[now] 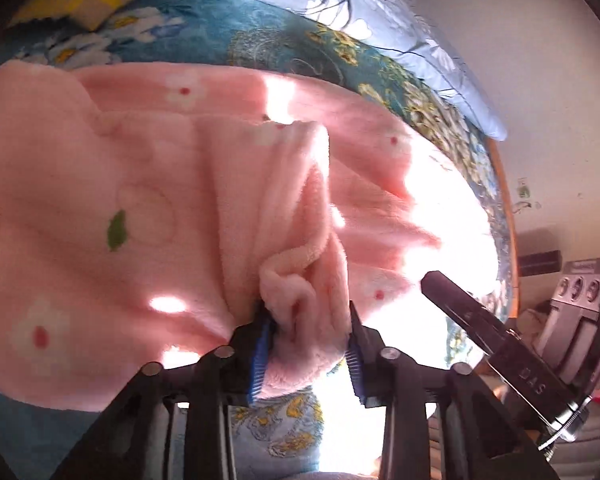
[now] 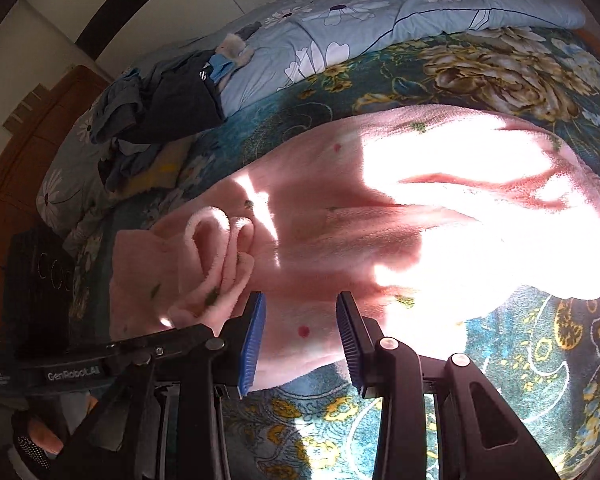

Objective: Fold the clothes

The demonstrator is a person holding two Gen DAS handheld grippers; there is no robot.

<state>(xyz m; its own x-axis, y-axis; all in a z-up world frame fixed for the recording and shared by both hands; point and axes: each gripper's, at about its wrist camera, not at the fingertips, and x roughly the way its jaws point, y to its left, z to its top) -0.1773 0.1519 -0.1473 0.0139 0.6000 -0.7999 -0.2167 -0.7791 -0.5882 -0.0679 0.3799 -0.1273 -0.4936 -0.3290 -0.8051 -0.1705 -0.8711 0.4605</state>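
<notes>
Pink fleece, dotted with small red-centred flowers, lay spread on the teal floral bedspread (image 2: 520, 360); this pink garment (image 1: 100, 184) filled most of both views; your left gripper (image 1: 310, 344) held a bunched fold of it between its blue pads, jaws only partly closed around the wad; further right, your right gripper (image 2: 300, 340) stood spread over the garment's near edge, gripping nothing; sunlight bleached the cloth's right side.
</notes>
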